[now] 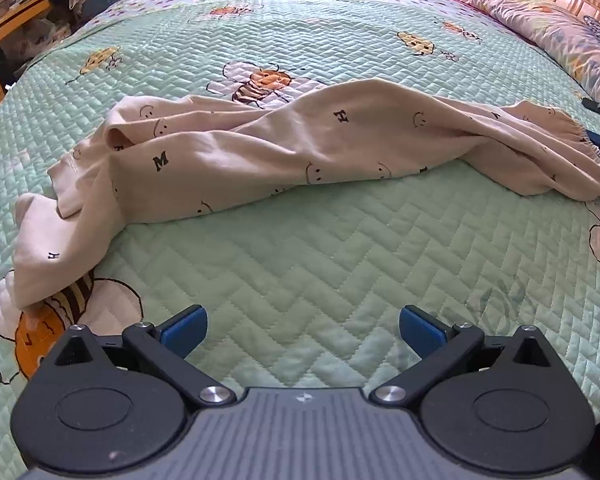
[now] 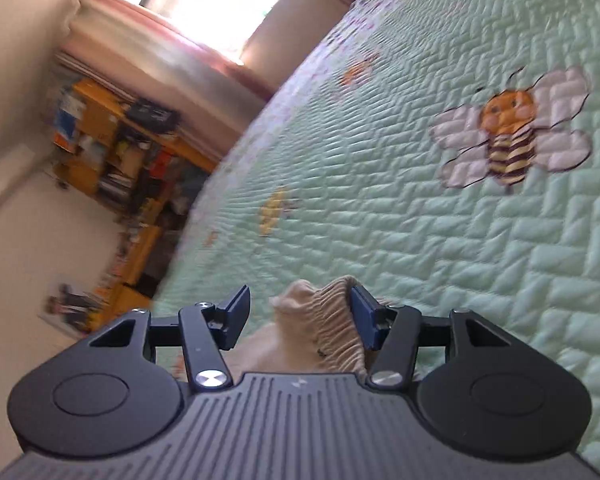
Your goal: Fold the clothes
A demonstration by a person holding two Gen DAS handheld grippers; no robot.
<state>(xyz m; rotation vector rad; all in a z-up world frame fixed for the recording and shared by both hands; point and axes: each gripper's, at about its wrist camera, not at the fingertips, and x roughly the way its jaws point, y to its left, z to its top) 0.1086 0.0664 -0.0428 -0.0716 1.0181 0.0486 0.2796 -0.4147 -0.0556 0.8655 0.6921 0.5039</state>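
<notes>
- The task is being judged as barely begun: the cream trousers [image 1: 284, 152] are lying rumpled and twisted across the green quilted bed [image 1: 300, 264], with no neat fold being shown anywhere.
- In the left wrist view, the garment is stretching from 9 o'clock to 3 o'clock, the gathered waistband [image 2: 336, 320] being at the 3 o'clock end.
- The left gripper [image 1: 303, 330] is being held wide open and empty over bare quilt, well apart from the cloth.
- The right gripper [image 2: 300, 316] is being held open around the waistband; cloth is touching one pad, but no pinch is being made.
- Straightening and every fold are being left to do.
- Open quilt is being offered toward 12 o'clock; the pillow [image 1: 540, 20] is lying at 2 o'clock and the bed's edge at 10 o'clock.
</notes>
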